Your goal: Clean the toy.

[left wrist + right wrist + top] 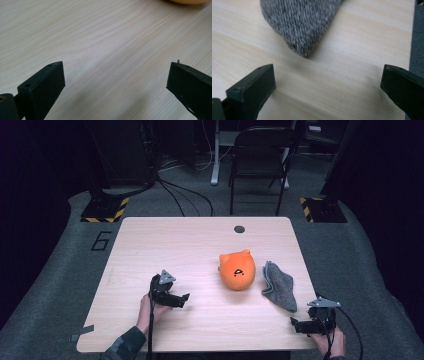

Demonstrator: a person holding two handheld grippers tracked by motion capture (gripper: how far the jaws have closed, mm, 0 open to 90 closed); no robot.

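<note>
1. Dark studio floor, a folding chair [260, 160] and trailing cables frame a pale wooden surface [165, 245] seen from the high view, with the person's forearms entering from the bottom edge.
2. An orange plush toy [237, 269] sits right of centre on the surface; a grey knitted cloth [279, 285] lies just beside it, toward the right edge.
3. At lower left of the frame, the left tongs [186, 297] are released, jaws spread wide over bare wood and nothing between them; the toy is well apart, up and to the right.
4. At lower right, the right tongs [294, 322] are likewise released and empty. In the right gripper view the cloth's rounded tip [299, 27] lies ahead of the jaws at upper centre, near but not touching.
5. The step in hand looks like a reach for the cloth: best done by sliding the right tongs forward, low and level, so one jaw passes each side of the tip before clenching.
6. Closing too early would likely pinch only loose knit.
</note>
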